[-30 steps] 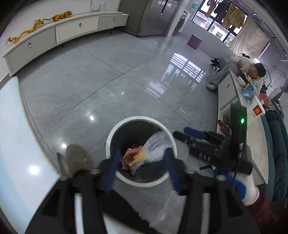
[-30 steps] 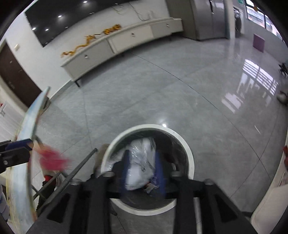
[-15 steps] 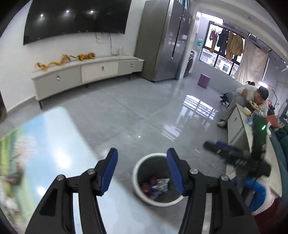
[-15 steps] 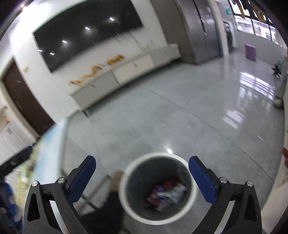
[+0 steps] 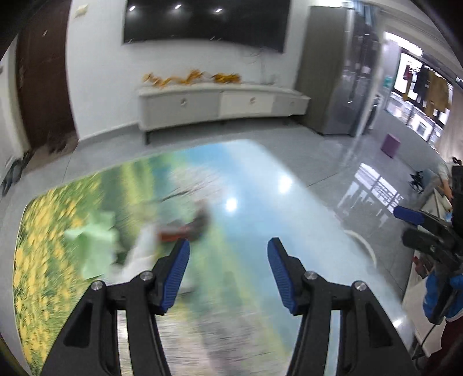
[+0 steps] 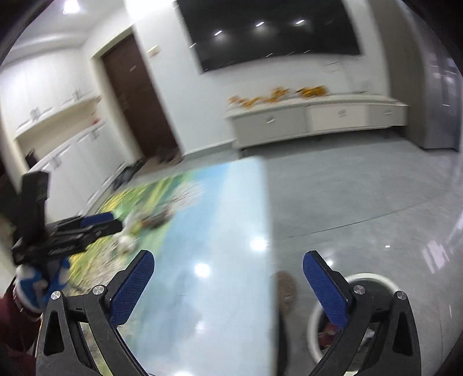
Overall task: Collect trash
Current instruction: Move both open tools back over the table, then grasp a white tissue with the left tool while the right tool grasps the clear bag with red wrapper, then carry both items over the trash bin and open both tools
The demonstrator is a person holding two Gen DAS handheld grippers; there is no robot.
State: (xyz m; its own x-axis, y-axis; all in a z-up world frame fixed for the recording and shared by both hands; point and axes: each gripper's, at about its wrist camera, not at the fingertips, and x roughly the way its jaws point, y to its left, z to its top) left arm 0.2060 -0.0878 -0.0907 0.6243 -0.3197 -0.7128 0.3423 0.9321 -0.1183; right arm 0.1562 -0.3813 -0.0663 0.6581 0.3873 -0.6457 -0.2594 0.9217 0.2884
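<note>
Left gripper (image 5: 228, 260): blue-padded jaws stand apart with nothing between them. It points down at a glossy table (image 5: 260, 185) printed with a landscape of yellow flowers and blue sky. The view is smeared by motion.

Right gripper (image 6: 228, 283): jaws spread very wide, also empty. It hangs over the table's right edge, with the left pad above the tabletop and the right pad above the floor.

Remaining trash (image 5: 185, 228) lies on the table's middle, toward its left side, just beyond the left gripper's left pad. It shows as a blurred cluster: a red-and-dark piece, something white beside it, and a pale green sheet (image 5: 92, 245) further toward the left edge. What each piece is cannot be told. In the right wrist view the same cluster appears small, just past the tips of the left gripper.

The trash bin (image 6: 373, 279), a round white-rimmed pail, stands on the grey tiled floor just off the table's right edge, below the right gripper's right pad. Crumpled wrappers (image 6: 327, 332) lie inside it. A shoe (image 6: 286, 289) rests on the floor between the bin and the table edge.

Gloved hands in blue and white (image 6: 37, 277) carry both grippers, with dark red sleeves behind them.

Beyond the table: a low white sideboard (image 5: 220, 104) against the far wall, a dark screen (image 5: 202, 20) mounted above it, and a brown door (image 6: 136, 95) to the left.
</note>
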